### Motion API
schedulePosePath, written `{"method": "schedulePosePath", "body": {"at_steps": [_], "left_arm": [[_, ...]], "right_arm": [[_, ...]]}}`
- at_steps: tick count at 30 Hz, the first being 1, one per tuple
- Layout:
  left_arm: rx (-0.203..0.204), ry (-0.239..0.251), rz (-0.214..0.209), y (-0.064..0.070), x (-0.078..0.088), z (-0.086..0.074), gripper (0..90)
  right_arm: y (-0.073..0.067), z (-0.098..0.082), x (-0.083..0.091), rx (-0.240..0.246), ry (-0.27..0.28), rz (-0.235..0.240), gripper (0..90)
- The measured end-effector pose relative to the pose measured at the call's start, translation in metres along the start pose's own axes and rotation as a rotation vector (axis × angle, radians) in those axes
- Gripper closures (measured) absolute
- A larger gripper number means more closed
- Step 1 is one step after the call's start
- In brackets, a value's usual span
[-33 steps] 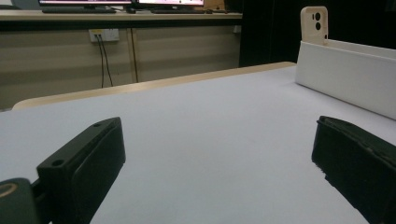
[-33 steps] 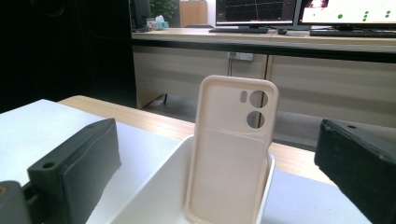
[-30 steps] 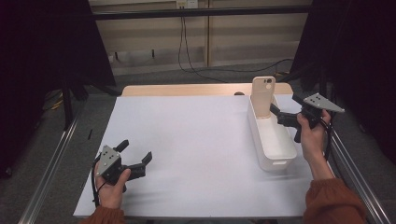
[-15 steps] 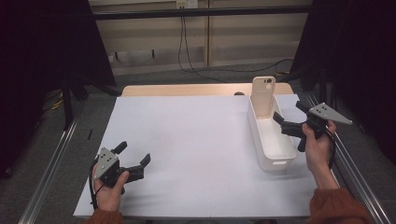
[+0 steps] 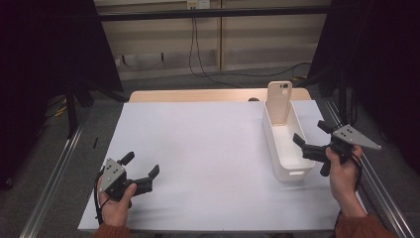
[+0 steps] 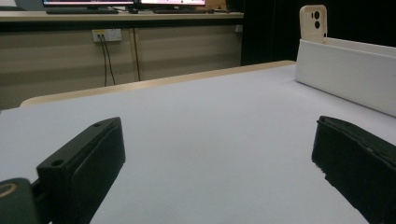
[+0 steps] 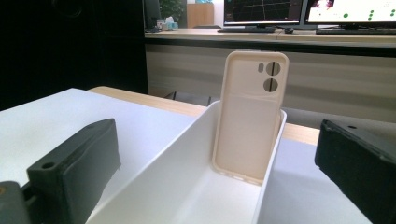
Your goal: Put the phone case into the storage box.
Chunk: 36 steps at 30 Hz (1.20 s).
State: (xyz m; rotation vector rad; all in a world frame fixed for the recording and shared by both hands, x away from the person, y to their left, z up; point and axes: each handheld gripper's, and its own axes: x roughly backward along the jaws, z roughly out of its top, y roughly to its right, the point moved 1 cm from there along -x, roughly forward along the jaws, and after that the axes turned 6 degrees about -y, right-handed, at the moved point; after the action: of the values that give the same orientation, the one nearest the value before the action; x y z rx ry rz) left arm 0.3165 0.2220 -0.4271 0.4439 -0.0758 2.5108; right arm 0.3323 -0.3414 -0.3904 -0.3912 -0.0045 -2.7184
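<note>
A beige phone case (image 5: 278, 101) stands upright in the far end of a long white bin (image 5: 270, 144) at the table's right, leaning on its end wall. My right gripper (image 5: 309, 132) hovers open over the bin's near right rim, jaws pointing toward the case and holding nothing. In the right gripper view the phone case (image 7: 252, 116) rises ahead between the spread jaws, inside the bin (image 7: 187, 154). My left gripper (image 5: 142, 164) is open and empty, low over the white sheet at the near left. The left gripper view has the bin (image 6: 345, 74) and case (image 6: 313, 21) far off to the right.
A white sheet (image 5: 198, 144) covers the table, with a wooden strip (image 5: 193, 95) along the far edge. Metal rails (image 5: 54, 178) run down both sides. Black curtains hang left and right; cables trail on the floor behind.
My right gripper has drawn back toward the near edge, away from the phone case, staying open. The left gripper has barely shifted.
</note>
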Motion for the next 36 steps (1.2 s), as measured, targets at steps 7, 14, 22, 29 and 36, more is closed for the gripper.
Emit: {"method": "schedulePosePath", "body": {"at_steps": [7, 14, 22, 29, 36], "left_arm": [[0.002, 0.0, 0.005, 0.001, 0.002, 0.0, 2.9], [0.004, 0.001, 0.011, 0.001, 0.004, 0.0, 2.9], [-0.002, 0.0, 0.015, 0.002, 0.007, -0.001, 2.9], [-0.002, -0.01, 0.016, 0.003, 0.009, -0.002, 2.9], [0.001, -0.014, 0.01, 0.004, 0.01, -0.003, 2.9]], "right_arm": [[-0.006, -0.008, 0.016, -0.004, 0.009, 0.007, 0.0], [-0.015, -0.016, 0.029, 0.004, 0.014, 0.004, 0.0], [-0.018, -0.031, 0.043, -0.013, 0.004, -0.009, 0.0], [-0.021, -0.039, 0.055, -0.023, 0.01, -0.019, 0.0], [-0.024, -0.053, 0.065, -0.028, -0.014, -0.041, 0.0]]}}
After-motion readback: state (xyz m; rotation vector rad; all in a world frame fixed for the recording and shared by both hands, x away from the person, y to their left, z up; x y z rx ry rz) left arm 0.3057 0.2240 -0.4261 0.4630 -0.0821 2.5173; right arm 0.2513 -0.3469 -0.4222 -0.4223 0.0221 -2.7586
